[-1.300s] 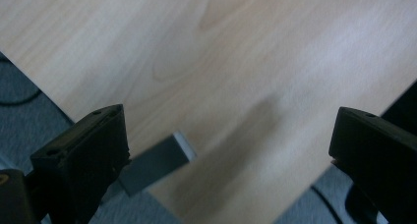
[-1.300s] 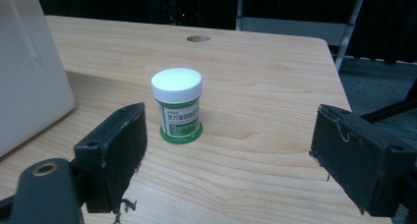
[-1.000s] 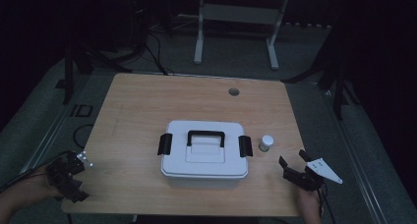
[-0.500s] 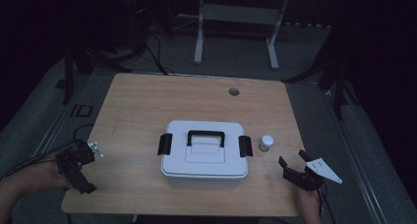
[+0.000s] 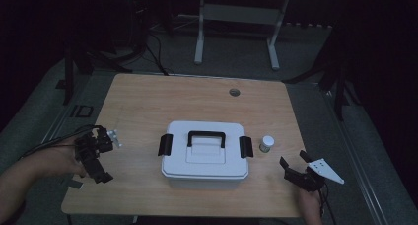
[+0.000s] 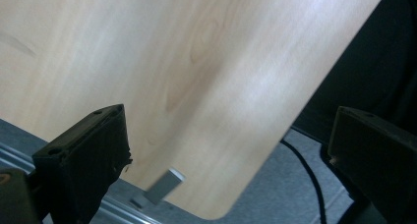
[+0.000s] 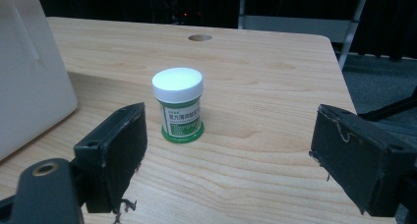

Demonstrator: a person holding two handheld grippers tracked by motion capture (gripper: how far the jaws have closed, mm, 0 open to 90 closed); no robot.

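A white box (image 5: 207, 161) with a black handle and a black latch at each end stands shut in the middle of the wooden table (image 5: 148, 101). To the right of it stands a small jar (image 5: 266, 143) with a white lid. The right gripper view shows the green-labelled jar (image 7: 178, 105) upright. My right gripper (image 5: 294, 161) is open at the table's near right, a short way from the jar, with nothing between its jaws. My left gripper (image 5: 94, 162) is open over the table's left edge, well apart from the box. Its wide-spread jaws frame bare wood and a rounded table corner (image 6: 216, 211).
A round cable hole (image 5: 234, 92) sits in the table's far side. Behind the table a metal frame (image 5: 236, 18) stands on the grey floor. Cables (image 5: 157, 62) trail across the floor at the far left. The room around is dark.
My left gripper has moved from off the table's near left corner forward and right, over the left edge. The right gripper, box and jar have not moved.
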